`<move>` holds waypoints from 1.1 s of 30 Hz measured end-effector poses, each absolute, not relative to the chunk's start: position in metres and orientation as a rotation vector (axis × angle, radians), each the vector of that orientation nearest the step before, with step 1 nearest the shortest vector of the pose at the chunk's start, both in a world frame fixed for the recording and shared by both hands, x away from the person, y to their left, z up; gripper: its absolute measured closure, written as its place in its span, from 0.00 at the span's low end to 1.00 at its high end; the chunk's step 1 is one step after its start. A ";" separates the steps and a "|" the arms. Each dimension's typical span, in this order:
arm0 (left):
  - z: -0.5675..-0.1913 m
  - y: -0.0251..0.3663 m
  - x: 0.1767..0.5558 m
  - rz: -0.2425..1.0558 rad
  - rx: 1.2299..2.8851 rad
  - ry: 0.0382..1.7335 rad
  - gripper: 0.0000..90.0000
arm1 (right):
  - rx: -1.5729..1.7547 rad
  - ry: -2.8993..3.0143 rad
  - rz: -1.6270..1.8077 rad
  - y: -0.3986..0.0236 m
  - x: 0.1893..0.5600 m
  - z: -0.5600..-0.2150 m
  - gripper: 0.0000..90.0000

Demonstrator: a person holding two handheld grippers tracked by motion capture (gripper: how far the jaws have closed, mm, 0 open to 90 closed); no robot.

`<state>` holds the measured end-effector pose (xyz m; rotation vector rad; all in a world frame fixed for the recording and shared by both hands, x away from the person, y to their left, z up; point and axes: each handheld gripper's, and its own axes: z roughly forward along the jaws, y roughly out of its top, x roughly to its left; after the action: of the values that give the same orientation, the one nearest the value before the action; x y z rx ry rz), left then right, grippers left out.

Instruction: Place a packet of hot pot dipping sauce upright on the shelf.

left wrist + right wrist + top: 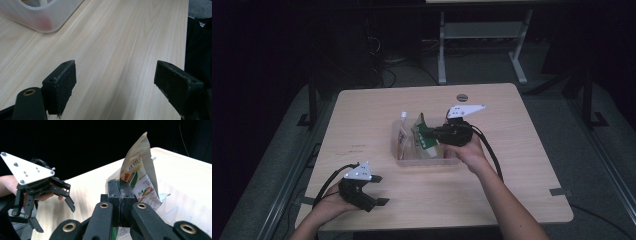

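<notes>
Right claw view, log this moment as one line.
right claw: shut on snack packet | packet over clear bin | left claw: open, over table

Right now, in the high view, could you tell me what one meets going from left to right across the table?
Left gripper, open above bare wood → clear plastic bin → green and white snack packet → right gripper, shut on that packet over the bin.

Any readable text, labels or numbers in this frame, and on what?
Nothing can be read for certain.
Packet held in the right tool: large print near its top, blurred, unreadable; smaller print below it too small.
Table: faint dark marks near its left side in the high view, too small.
Bin: no text seen.
</notes>
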<state>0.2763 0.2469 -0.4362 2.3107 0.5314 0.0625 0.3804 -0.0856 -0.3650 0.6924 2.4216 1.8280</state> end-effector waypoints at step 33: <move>-0.435 0.246 0.277 0.072 2.312 0.524 0.20 | 0.724 2.410 1.636 -0.083 0.380 -0.350 0.99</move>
<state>0.2773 0.2457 -0.4353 2.3120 0.5237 0.0717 0.3805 -0.0827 -0.3501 0.7244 2.4101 1.6356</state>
